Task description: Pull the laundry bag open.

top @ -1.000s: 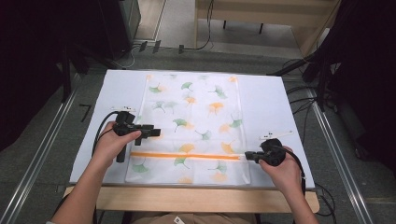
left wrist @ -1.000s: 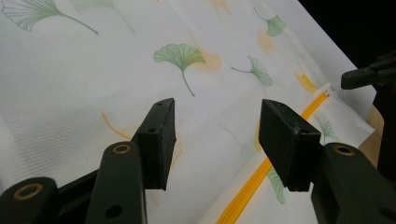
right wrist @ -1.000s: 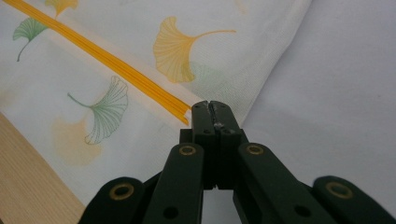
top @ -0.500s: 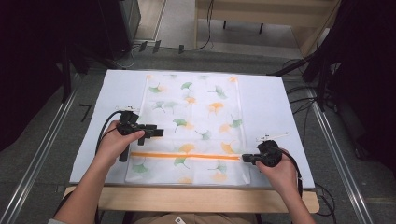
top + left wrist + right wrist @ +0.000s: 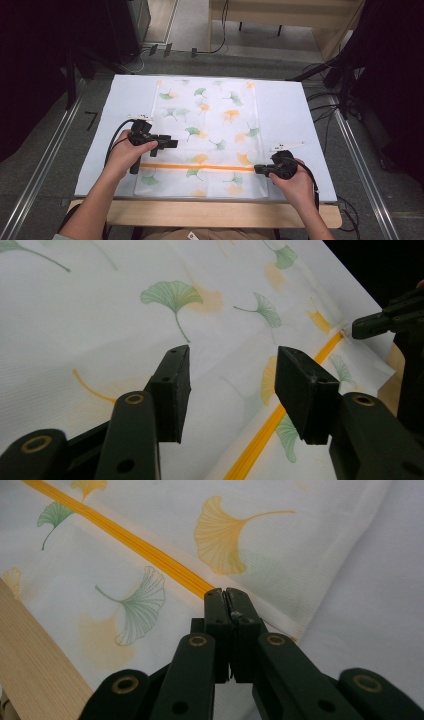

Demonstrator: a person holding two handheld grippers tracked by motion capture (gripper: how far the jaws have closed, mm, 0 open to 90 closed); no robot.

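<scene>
Right gripper (image 5: 227, 600) jaws pressed together on the cloth (image 5: 210, 135) edge; left gripper (image 5: 232, 390) jaws spread, just closing, nothing between. Thin fabric may slip out.

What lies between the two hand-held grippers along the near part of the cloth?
In the high view, only the leaf-printed cloth with its orange zipper stripe lies between the left hand-held gripper and the right hand-held gripper; nothing else rests on that stretch.
</scene>
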